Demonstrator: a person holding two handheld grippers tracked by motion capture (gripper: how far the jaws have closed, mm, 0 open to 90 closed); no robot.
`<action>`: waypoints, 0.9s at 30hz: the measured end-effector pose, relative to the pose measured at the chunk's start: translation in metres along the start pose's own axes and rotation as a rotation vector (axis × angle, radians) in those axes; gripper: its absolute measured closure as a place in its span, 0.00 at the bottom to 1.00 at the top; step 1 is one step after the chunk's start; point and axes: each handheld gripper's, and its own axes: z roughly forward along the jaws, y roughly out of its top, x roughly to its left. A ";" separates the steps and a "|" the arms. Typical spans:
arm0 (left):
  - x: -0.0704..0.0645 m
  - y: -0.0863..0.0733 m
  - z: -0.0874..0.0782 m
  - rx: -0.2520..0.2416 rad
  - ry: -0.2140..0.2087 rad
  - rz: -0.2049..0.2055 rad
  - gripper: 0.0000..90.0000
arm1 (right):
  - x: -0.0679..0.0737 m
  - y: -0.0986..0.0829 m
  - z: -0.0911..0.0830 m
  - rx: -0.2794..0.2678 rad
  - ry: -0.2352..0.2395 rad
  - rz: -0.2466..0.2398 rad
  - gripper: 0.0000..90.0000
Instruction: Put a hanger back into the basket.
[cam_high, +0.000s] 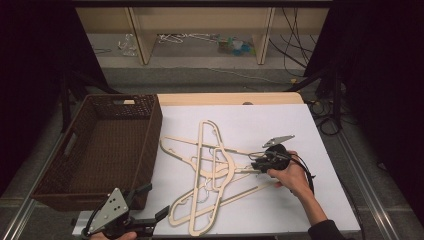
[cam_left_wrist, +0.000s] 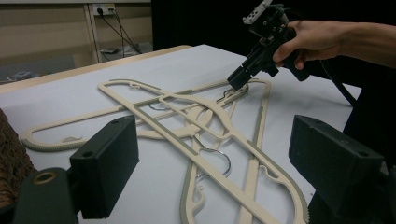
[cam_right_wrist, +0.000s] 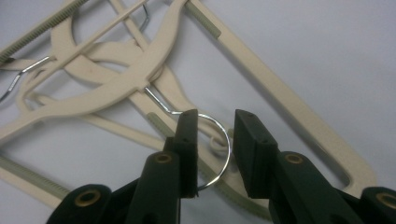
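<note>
Hangers (cam_high: 215, 170) lie tangled mid-worktop (cam_high: 300, 130), and the basket (cam_high: 75, 185) at left looks empty, so by my guess none is sorted yet. Right tongs (cam_right_wrist: 215, 140), partly open, straddle a wire hook (cam_right_wrist: 224, 154) without gripping it; left tongs (cam_left_wrist: 210, 158) hang wide open and hold nothing

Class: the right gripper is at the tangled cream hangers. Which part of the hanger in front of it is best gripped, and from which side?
Probably its metal hook: thin and curved, it fits between the right gripper's open jaws, approached from above.
</note>
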 end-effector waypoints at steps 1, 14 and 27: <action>0.000 0.000 0.000 0.000 0.000 0.000 0.18 | 0.000 0.000 0.000 0.000 0.000 0.000 0.80; 0.000 0.000 0.000 0.017 -0.003 0.018 0.18 | -0.007 0.003 0.016 0.020 0.047 -0.093 0.93; -0.001 0.000 0.001 0.022 -0.005 -0.001 0.18 | -0.010 0.007 0.021 0.005 0.096 -0.223 0.98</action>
